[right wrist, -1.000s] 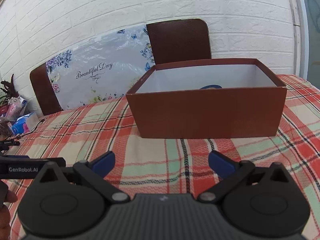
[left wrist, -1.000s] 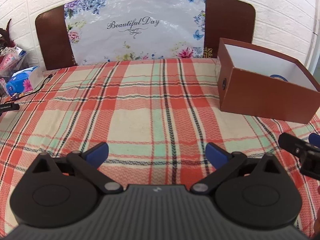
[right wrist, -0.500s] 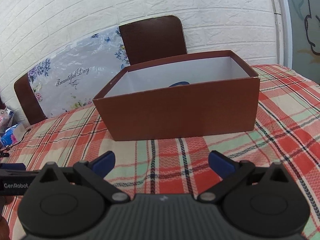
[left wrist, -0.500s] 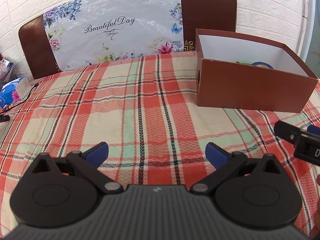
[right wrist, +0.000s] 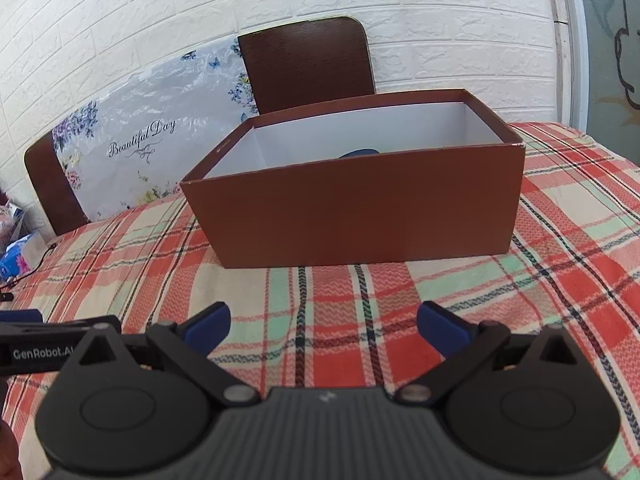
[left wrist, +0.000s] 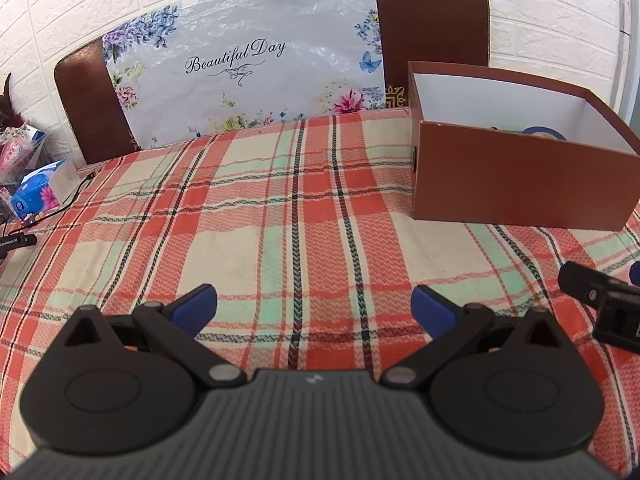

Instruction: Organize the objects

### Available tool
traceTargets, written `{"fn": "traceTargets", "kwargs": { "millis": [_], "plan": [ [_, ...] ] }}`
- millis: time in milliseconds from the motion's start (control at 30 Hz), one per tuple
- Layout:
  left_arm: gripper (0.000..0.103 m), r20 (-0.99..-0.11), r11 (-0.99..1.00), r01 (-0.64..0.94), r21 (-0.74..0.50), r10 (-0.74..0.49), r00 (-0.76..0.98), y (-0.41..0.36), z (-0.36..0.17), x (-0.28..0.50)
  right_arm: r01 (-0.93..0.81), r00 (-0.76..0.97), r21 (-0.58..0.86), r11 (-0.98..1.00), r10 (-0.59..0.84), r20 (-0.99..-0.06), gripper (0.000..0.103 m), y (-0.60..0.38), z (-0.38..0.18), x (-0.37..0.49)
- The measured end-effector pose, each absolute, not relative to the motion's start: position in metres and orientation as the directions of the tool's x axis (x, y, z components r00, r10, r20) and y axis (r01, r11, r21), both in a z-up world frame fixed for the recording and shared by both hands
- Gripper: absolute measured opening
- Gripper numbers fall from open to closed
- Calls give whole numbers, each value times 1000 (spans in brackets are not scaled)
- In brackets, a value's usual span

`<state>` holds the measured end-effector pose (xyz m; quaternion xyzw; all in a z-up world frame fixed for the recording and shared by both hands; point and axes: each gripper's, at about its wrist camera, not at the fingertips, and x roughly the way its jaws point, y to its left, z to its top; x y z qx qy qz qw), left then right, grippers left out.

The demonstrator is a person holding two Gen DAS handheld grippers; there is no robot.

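Observation:
An open brown cardboard box [left wrist: 520, 184] [right wrist: 360, 216] with white inner walls stands on the plaid tablecloth [left wrist: 280, 232] [right wrist: 360, 292] at the right. Over its near wall only the top of a blue round object [left wrist: 544, 133] [right wrist: 358, 153] shows inside, with a bit of green beside it in the left wrist view. My left gripper [left wrist: 314, 304] hovers low over the middle of the cloth, open, nothing between its blue pads. Facing the box's long side, my right gripper [right wrist: 324, 322] is open and empty too. Its side shows at the right edge of the left wrist view [left wrist: 600, 300].
A floral "Beautiful Day" sheet [left wrist: 248, 64] leans on two brown chair backs [left wrist: 432, 28] against the white brick wall. A tissue pack [left wrist: 36, 192], a cable [left wrist: 76, 192] and clutter sit at the far left edge. The left gripper's side [right wrist: 40, 350] shows at the right view's left edge.
Both views swung right half a second ago, then partly back left. The box reads larger and closer in the right wrist view. Both grippers stayed open.

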<state>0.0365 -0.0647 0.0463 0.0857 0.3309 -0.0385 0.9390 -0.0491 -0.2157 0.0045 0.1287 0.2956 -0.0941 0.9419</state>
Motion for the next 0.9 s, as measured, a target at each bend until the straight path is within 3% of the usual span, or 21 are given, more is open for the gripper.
{"fn": "traceTargets", "kwargs": {
  "millis": [900],
  "plan": [
    [103,-620,983,93,157,25,784,-60,46,29,191,768,101,977,-84,-635,103,-182,4,-42]
  ]
}}
